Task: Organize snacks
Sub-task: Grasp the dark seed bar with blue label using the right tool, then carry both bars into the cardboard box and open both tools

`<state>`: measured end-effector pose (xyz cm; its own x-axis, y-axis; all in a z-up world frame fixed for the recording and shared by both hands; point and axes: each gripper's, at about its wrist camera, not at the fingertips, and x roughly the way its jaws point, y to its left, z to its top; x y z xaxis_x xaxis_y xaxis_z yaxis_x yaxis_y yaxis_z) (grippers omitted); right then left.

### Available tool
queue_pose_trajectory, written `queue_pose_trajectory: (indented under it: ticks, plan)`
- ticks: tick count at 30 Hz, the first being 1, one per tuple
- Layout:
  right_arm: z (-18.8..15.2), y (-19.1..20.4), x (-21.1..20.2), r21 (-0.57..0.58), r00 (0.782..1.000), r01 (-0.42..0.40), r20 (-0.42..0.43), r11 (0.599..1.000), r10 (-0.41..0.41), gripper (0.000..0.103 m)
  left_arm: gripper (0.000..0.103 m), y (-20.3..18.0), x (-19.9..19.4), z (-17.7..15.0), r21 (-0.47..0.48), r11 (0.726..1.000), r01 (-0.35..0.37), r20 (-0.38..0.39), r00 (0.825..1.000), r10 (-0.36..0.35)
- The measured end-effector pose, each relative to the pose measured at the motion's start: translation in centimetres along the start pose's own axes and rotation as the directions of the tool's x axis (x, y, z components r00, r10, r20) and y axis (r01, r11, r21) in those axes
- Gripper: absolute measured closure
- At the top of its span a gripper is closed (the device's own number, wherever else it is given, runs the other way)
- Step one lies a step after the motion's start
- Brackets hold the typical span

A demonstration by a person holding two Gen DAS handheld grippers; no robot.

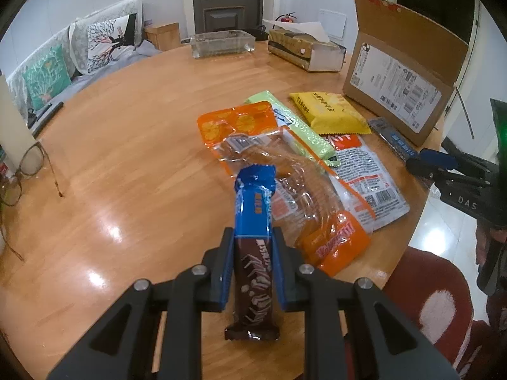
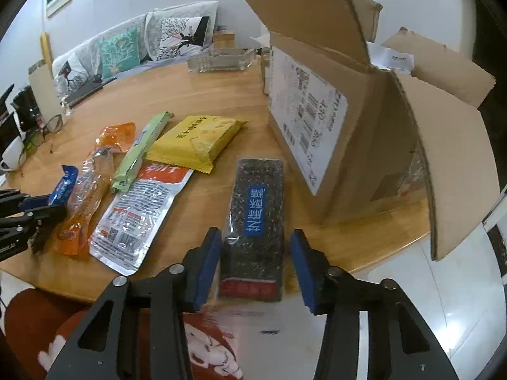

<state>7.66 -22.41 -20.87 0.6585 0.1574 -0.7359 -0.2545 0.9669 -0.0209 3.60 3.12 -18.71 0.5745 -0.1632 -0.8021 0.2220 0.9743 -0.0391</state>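
**Clamping a snack bar while a dark packet lies unpinched**

Gripping the blue-and-brown snack bar (image 1: 252, 240) lengthwise, the left tool (image 1: 252, 253) points it away over the bench (image 1: 126, 158). The right tool (image 2: 255, 259) (jaws apart, not pressing) straddles the dark speckled packet (image 2: 255, 218), whose long axis runs toward the cardboard box (image 2: 332, 145).

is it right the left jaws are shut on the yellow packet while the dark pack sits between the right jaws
Not quite: the left gripper is shut on the blue and brown bar, as the left wrist view shows. The yellow packet lies on the table. The rest holds.
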Motion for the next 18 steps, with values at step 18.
queue_pose_trajectory:
  ticks: [18]
  plan:
    - [0.8,1.1,0.9,-0.024,0.997,-0.001,0.079,1.0,0.003,0.068,0.087,1.1,-0.6,0.1,-0.066,0.998,0.014,0.014,1.0,-0.013]
